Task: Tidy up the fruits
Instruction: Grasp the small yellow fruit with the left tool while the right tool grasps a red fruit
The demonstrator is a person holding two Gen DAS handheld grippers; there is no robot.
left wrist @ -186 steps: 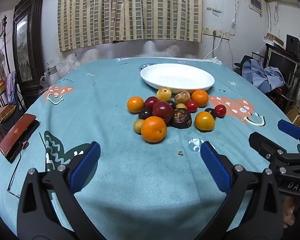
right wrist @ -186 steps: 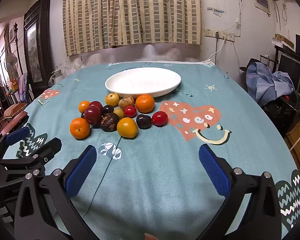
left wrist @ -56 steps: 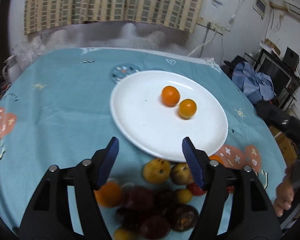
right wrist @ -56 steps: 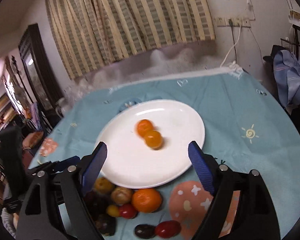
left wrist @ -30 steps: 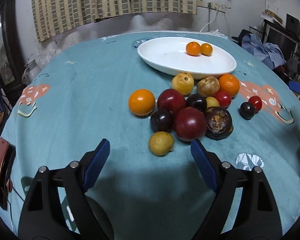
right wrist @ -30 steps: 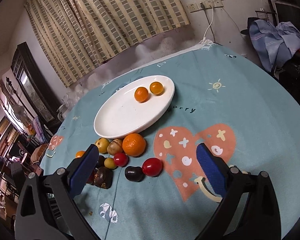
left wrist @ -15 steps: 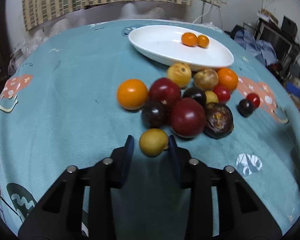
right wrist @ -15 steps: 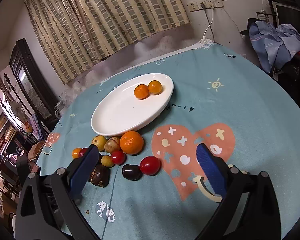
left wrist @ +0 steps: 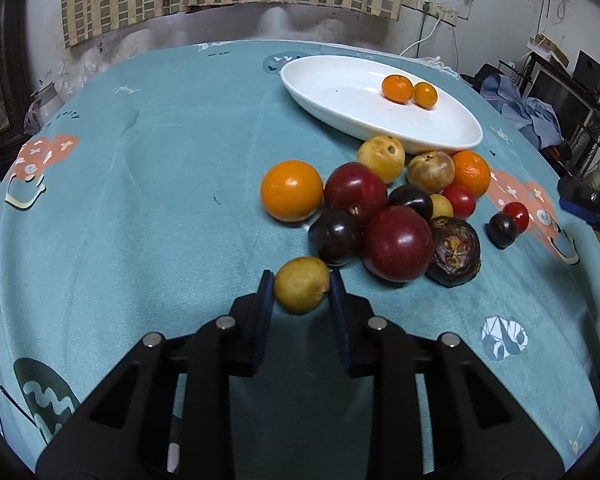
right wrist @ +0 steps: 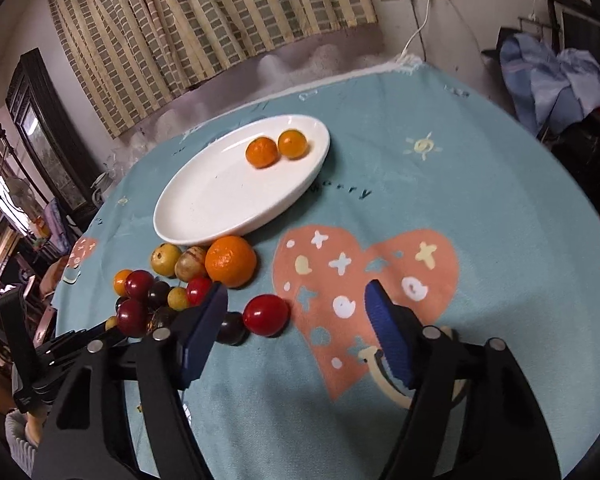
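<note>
My left gripper [left wrist: 301,285] is shut on a small yellow-green fruit [left wrist: 301,285] at the near edge of the fruit pile [left wrist: 396,204] on the teal tablecloth. The white oval plate [left wrist: 340,96] behind the pile holds two small oranges [left wrist: 398,88]. My right gripper [right wrist: 296,312] is open and empty, low over the cloth, with a red cherry tomato [right wrist: 266,315] and a dark plum [right wrist: 230,328] just ahead of its left finger. The plate [right wrist: 204,204] and the pile [right wrist: 188,268] also show in the right wrist view.
A large orange [left wrist: 292,196] lies at the pile's left. Red and dark small fruits [left wrist: 508,220] lie apart at the right. Clothes and shelves [left wrist: 540,116] stand beyond the table's right edge. A dark cabinet [right wrist: 40,128] stands at the left.
My left gripper has closed its fingers on the small yellow-green fruit. My right gripper has come down closer to the red tomato and dark plum.
</note>
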